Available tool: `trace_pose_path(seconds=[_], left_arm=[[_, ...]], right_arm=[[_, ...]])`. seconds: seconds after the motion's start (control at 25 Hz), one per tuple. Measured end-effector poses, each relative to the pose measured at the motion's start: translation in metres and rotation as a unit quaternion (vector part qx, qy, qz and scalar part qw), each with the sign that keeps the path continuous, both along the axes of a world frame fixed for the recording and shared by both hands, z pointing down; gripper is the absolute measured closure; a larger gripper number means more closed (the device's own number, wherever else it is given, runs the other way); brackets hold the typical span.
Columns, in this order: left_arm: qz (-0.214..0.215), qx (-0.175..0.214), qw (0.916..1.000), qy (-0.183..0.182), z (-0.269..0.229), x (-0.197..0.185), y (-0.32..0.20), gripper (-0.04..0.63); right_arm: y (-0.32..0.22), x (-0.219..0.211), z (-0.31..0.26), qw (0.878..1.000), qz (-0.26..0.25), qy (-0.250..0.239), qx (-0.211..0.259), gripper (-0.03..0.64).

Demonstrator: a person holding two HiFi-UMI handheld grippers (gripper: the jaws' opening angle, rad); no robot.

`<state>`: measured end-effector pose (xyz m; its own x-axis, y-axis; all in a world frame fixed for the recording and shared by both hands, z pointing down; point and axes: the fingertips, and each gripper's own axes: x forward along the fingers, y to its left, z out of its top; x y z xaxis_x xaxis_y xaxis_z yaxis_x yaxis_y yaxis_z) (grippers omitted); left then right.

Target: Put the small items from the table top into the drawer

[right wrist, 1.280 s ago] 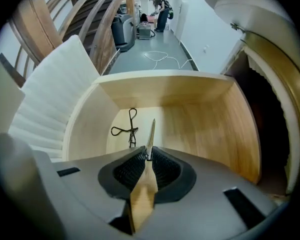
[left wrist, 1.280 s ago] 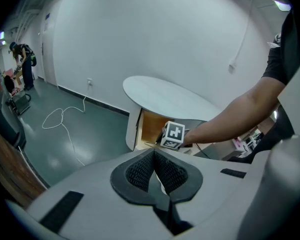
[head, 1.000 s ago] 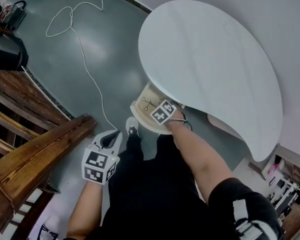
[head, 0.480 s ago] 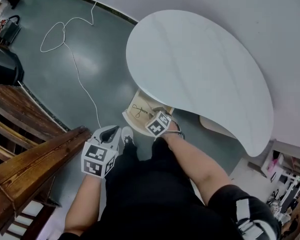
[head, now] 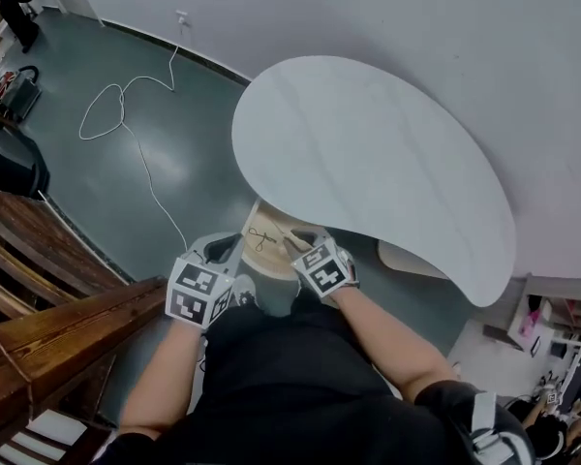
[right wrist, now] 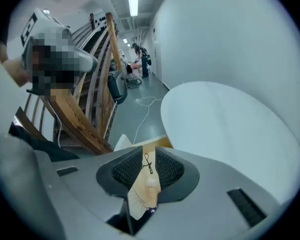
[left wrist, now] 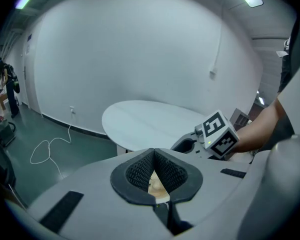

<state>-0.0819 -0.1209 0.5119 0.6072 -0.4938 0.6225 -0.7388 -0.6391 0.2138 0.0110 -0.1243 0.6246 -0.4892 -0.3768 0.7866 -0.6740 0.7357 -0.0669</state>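
The thin, dark looped item lies in the open pale-wood drawer under the smooth, white, bean-shaped table top. The right gripper hangs above it, its jaws just opened and parted on nothing. The left gripper beside it is closed and empty. Around them are a glossy grey-green floor and a plain white wall. A white cable loops across the floor, and dark wooden railings crowd the left.
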Motion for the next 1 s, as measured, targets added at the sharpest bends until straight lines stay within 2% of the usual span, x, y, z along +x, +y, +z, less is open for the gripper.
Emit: trace_pose_path(seconds=[0.24, 0.48, 0.76, 1.0], left_arm=[[0.02, 0.033, 0.9992, 0.007, -0.027, 0.026, -0.016, 0.58], [0.044, 0.075, 0.9962, 0.006, -0.056, 0.054, -0.026, 0.58], [0.053, 0.119, 0.9908, 0.034, -0.104, 0.071, -0.031, 0.58], [0.059, 0.142, 0.9876, 0.035, -0.119, 0.075, -0.033, 0.58]], right_arm=[[-0.009, 0.022, -0.082, 0.995, 0.042, -0.085, 0.045, 0.546], [-0.019, 0.052, -0.143, 0.978, 0.087, -0.164, 0.093, 0.589], [-0.019, 0.07, -0.189, 0.959, 0.107, -0.221, 0.14, 0.607], [-0.021, 0.084, -0.216, 0.942, 0.126, -0.265, 0.164, 0.609]])
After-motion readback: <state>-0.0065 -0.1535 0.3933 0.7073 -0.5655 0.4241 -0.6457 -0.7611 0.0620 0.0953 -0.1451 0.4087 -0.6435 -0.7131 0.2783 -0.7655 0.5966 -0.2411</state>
